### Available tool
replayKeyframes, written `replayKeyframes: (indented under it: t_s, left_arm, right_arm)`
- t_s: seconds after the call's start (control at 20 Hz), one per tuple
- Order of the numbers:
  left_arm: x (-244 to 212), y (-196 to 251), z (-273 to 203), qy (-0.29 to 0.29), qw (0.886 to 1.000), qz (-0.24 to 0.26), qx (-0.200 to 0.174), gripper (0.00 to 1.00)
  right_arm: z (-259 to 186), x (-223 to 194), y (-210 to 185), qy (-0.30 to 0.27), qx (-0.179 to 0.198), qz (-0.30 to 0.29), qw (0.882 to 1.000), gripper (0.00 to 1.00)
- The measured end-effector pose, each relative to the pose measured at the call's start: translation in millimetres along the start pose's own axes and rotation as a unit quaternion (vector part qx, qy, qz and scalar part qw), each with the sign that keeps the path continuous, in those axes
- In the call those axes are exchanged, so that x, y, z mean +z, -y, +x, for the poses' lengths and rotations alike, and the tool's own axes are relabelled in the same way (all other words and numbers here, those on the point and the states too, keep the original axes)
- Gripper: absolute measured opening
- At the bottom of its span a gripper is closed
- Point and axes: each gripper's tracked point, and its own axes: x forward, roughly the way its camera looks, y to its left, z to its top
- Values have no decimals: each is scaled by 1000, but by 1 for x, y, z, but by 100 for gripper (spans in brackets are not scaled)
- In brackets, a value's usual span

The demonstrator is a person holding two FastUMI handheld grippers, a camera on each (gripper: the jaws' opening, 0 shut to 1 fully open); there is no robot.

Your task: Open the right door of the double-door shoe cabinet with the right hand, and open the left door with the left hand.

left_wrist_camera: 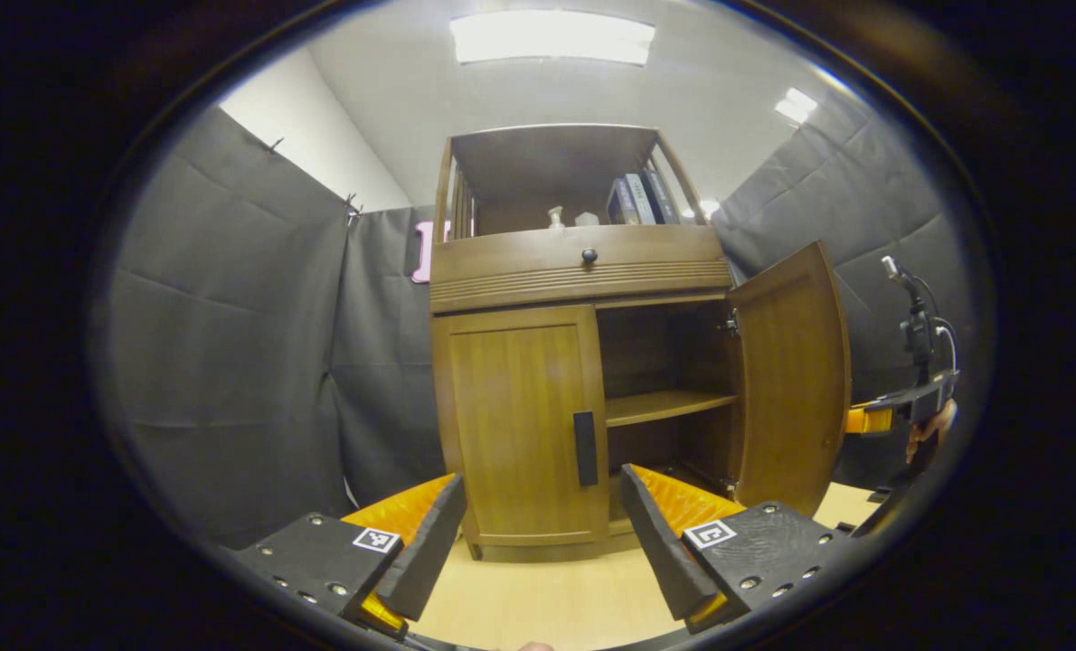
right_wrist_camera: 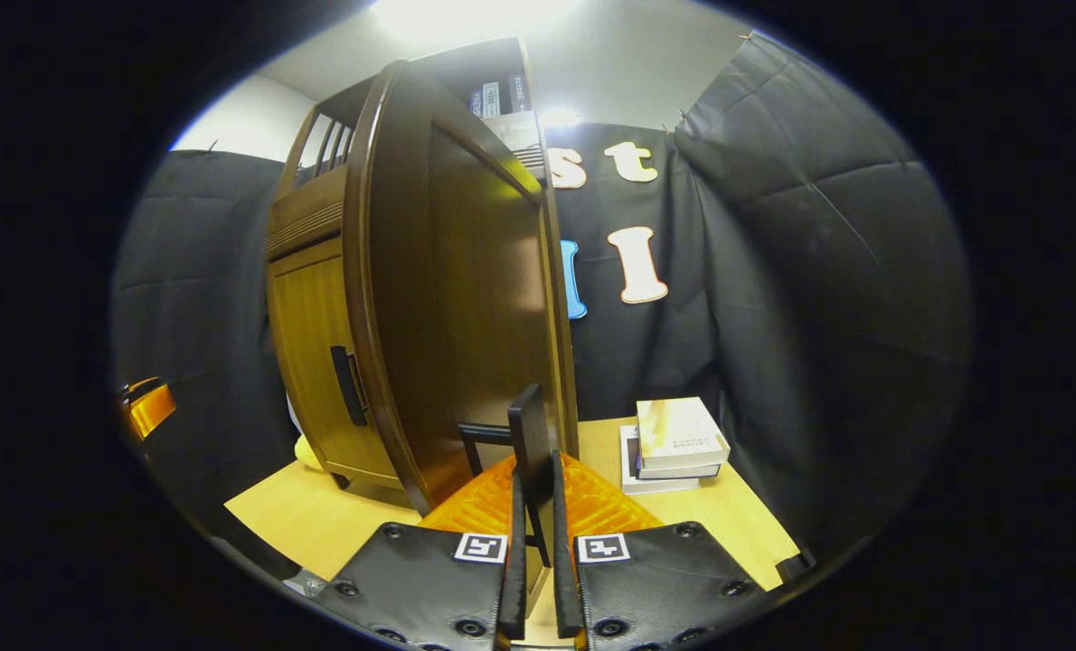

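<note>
Right door [left_wrist_camera: 791, 380] of the shoe cabinet [left_wrist_camera: 579, 271] stands swung wide open, hinged at the cabinet's right side; inner shelf [left_wrist_camera: 669, 405] exposed. In the right gripper view the same door [right_wrist_camera: 466, 307] fills the middle, seen from its outer face, with its black handle [right_wrist_camera: 531, 443] directly ahead of the right gripper [right_wrist_camera: 538, 542]. Both fingers are pressed in on the handle's bar, nearly together, pinching it.

Left door [left_wrist_camera: 520, 425] is closed, flush with the cabinet front; its black handle [left_wrist_camera: 585, 448] sits at the door's inner edge. The left gripper [left_wrist_camera: 538, 533] is level with the door's lower half, apart from it, fingers spread wide with the handle centred in the gap beyond them.

Right gripper also shows at the far right of the left gripper view [left_wrist_camera: 900, 411], behind the open door's edge, held by a hand [left_wrist_camera: 931, 429].

Cabinet stands on a light wooden tabletop [left_wrist_camera: 538, 597]. Stack of books [right_wrist_camera: 674, 443] lies on the table to the right of the open door.
</note>
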Motion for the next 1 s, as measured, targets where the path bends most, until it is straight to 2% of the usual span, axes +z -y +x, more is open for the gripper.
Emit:
replayKeyframes:
  t_s: [0.1, 0.5, 0.75, 0.8, 0.9, 1.0]
  left_arm:
    - [-1, 4, 2, -1, 1000, 2, -4, 100]
    - [0, 15, 4, -2, 1000, 10, -20, 98]
    - [-3, 18, 7, -3, 999, 12, -31, 98]
    - [-4, 19, 8, -3, 999, 11, -35, 100]
    - [-4, 26, 13, -1, 999, 9, -45, 100]
    - [-6, 36, 22, 4, 998, 9, -56, 100]
  right_arm:
    - [0, 1, 7, 1, -3, 0, 1000, 14]
    - [-5, 4, 25, 3, -14, -3, 1000, 9]
    - [-23, 11, 44, 19, -35, 4, 999, 7]
    - [-28, 12, 49, 21, -37, 9, 999, 7]
    - [-37, 16, 45, 27, -30, 22, 999, 7]
    - [-47, 17, 52, 32, -47, 10, 998, 7]
